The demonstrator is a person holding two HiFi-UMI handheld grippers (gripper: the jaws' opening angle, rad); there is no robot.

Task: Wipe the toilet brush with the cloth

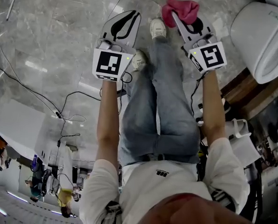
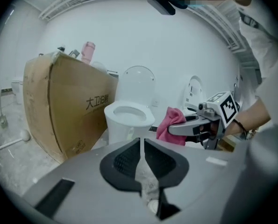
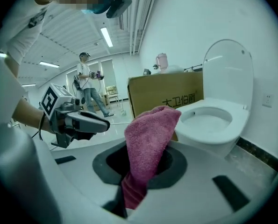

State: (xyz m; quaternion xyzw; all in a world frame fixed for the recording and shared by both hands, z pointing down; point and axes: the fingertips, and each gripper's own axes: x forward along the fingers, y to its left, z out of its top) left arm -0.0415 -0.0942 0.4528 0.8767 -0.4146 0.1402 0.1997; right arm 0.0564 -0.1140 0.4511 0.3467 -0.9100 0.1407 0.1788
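Toilet brush: held by neither hand-held gripper at this moment.

Nearest, the right hand-held gripper [image 1: 181,20] is clamped on the pink cloth [image 3: 148,139], which stands up out of its closed jaws. Beside it, the left hand-held gripper [image 2: 141,153] has its jaws drawn to a thin slit with nothing between them.

Farther off stand a cardboard box [image 2: 68,111] and a toilet [image 2: 129,113]. At the left edge of the left gripper view, left of the box, a long white-handled thing [image 2: 12,142] lies on the floor. It is probably the brush, though too small to be sure.

Its long axis runs from the frame's left edge up and right, with the rounded end nearer the box. It lies low and to the left of the left jaws, well apart from them. The left hand is judged the nearer to take it, with the cloth to follow.
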